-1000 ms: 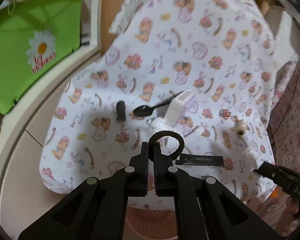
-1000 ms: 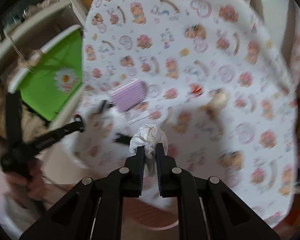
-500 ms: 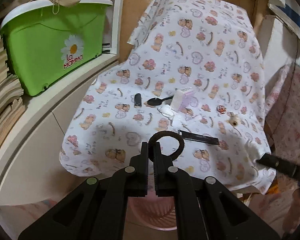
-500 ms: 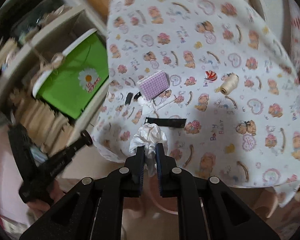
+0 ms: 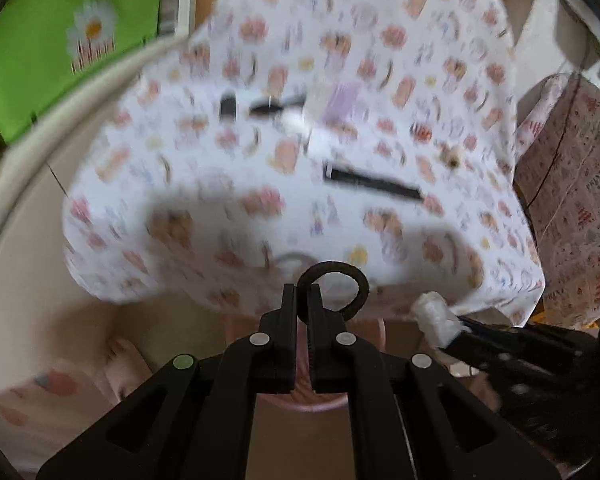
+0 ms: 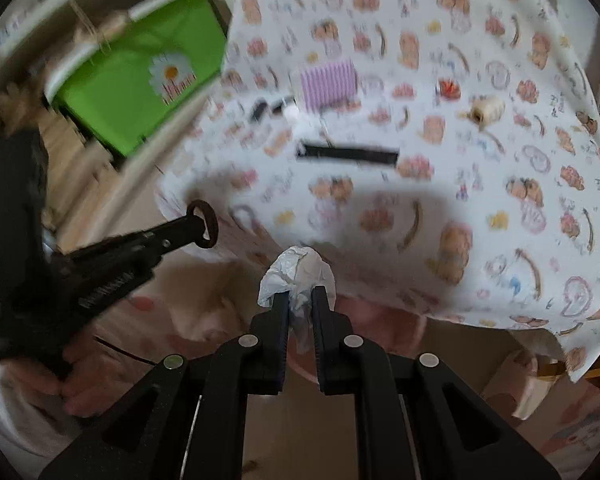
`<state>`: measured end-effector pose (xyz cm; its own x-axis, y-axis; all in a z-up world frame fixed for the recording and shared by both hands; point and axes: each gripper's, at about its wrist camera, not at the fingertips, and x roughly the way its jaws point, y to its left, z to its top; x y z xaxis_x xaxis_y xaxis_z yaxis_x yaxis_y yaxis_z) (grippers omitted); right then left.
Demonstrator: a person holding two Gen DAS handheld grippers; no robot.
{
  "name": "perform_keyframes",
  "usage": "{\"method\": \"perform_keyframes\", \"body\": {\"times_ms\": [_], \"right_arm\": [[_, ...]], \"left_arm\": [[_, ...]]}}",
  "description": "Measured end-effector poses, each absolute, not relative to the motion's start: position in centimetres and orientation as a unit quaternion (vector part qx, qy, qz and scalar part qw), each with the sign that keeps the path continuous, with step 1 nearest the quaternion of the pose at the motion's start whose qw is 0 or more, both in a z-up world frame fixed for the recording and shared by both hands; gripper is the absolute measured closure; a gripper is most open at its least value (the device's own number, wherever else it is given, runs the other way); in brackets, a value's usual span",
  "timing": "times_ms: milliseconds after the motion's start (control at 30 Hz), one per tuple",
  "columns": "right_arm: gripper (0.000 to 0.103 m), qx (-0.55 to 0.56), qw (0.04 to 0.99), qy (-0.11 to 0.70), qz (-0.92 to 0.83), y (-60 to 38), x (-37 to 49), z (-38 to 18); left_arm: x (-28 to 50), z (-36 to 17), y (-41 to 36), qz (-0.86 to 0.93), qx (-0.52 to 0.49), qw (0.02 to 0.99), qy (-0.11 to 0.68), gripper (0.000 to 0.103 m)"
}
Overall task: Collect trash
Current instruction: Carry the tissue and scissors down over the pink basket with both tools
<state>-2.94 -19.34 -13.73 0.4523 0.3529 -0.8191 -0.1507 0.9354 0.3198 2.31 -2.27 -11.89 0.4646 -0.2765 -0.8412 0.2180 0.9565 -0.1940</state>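
Two tools carry trash at this moment, both off the near edge of the bench (image 6: 500, 240), which is draped in a white cartoon-print cloth. Below that edge a pink basket (image 5: 300, 398) shows only in part behind the fingers; it is probably the bin, though blur makes that a guess.

On the cloth lie a lilac striped box (image 6: 329, 83), a long black strip (image 6: 347, 153), a pale thread spool (image 6: 485, 111), a small red item and some dark bits near the box, all smeared by motion. A green tub (image 6: 140, 80) with a daisy sits on the shelf to the left.

The right tool (image 6: 300, 304) is narrow, clamped on a crumpled white wrapper (image 6: 298, 276) that bulges above the tips. The left tool (image 5: 302, 300) is nearly closed, pinching a dark metal ring (image 5: 340, 288) by its rim.

To do the drop well, I would bring each tool squarely over the basket mouth before opening, lower it close so the light wrapper cannot drift, and release one load at a time. The ring is held thinly and could slip if swung fast.
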Motion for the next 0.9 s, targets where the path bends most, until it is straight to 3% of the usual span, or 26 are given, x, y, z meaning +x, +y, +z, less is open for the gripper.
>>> {"method": "perform_keyframes", "body": {"times_ms": [300, 633, 733, 833, 900], "right_arm": [[0.091, 0.06, 0.82, 0.558, 0.111, -17.4, -1.2, -21.3], [0.091, 0.053, 0.813, 0.574, 0.08, -17.6, 0.5, -25.7], [0.091, 0.051, 0.816, 0.571, 0.075, -17.6, 0.6, -26.1], [0.091, 0.06, 0.814, 0.574, 0.066, -17.9, 0.7, -26.6], [0.083, 0.066, 0.813, 0.576, 0.058, -18.3, 1.0, -27.0]], "left_arm": [[4.2, -18.8, -3.2, -0.12, 0.008, 0.823, 0.555, 0.099], [4.6, -24.0, -3.5, -0.132, 0.025, 0.784, 0.606, 0.099], [4.7, -23.8, -3.7, -0.134, 0.02, 0.786, 0.604, 0.095], [4.7, -23.6, -3.7, -0.128, 0.027, 0.787, 0.602, 0.082], [4.8, -23.3, -3.5, -0.119, 0.031, 0.791, 0.599, 0.073]]}}
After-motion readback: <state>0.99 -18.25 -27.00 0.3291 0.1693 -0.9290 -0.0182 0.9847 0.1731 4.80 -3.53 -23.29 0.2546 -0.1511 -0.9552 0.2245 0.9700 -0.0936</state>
